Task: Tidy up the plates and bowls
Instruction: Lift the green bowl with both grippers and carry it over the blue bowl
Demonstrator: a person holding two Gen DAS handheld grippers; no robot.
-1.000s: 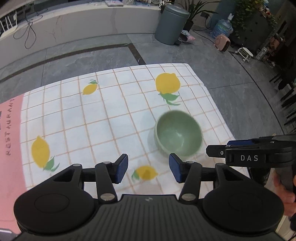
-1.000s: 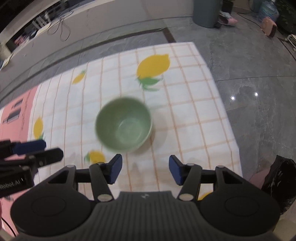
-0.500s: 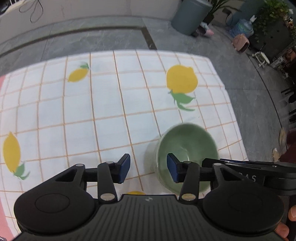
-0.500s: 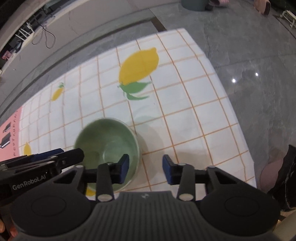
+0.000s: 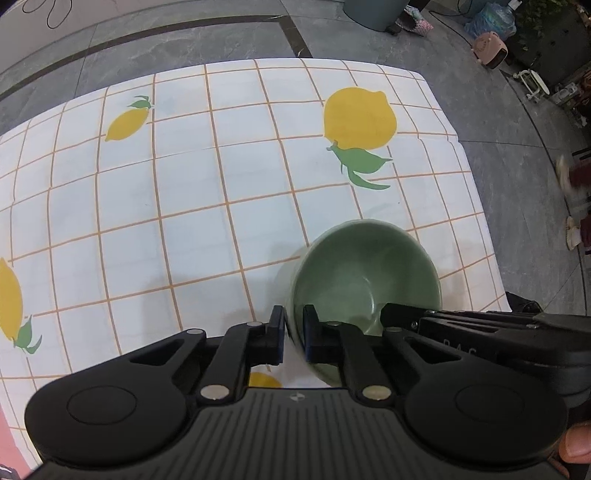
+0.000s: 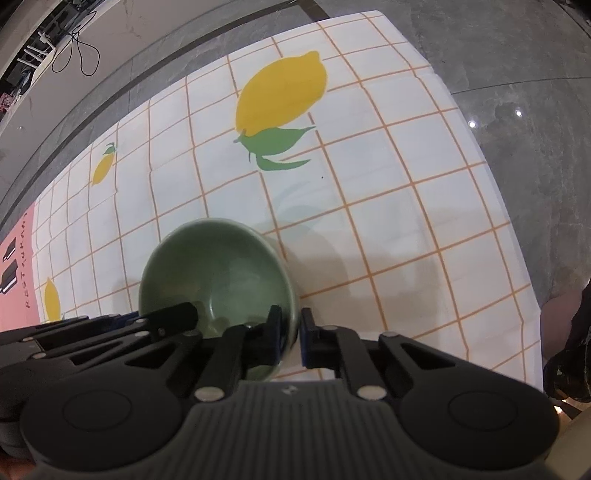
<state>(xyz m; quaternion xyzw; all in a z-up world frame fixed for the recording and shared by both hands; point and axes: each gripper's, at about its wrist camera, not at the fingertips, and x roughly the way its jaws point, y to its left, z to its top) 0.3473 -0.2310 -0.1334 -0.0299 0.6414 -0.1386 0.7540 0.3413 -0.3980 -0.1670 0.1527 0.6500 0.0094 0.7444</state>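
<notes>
On the table (image 5: 184, 206), spread with a white cloth (image 6: 424, 206) of orange grid lines and printed lemons, a pale green bowl (image 5: 365, 273) stands near the right-hand edge of the cloth, just below the large lemon print (image 5: 360, 118). Both grippers point steeply down at it from opposite sides. The left gripper (image 5: 293, 334) is clenched on the bowl's left rim, with one blue-padded finger outside the wall and the other inside. The right gripper (image 6: 290, 336) is clamped on the opposite rim in the same manner, the wall pinched between its fingers. In each wrist view the other gripper's black fingers reach across the lower part of the bowl. The bowl holds nothing that can be seen, and it casts a soft shadow on the cloth beside it. Beyond the cloth lies grey stone floor (image 5: 517, 110), with a grey bin (image 5: 369, 13) at the far end.
</notes>
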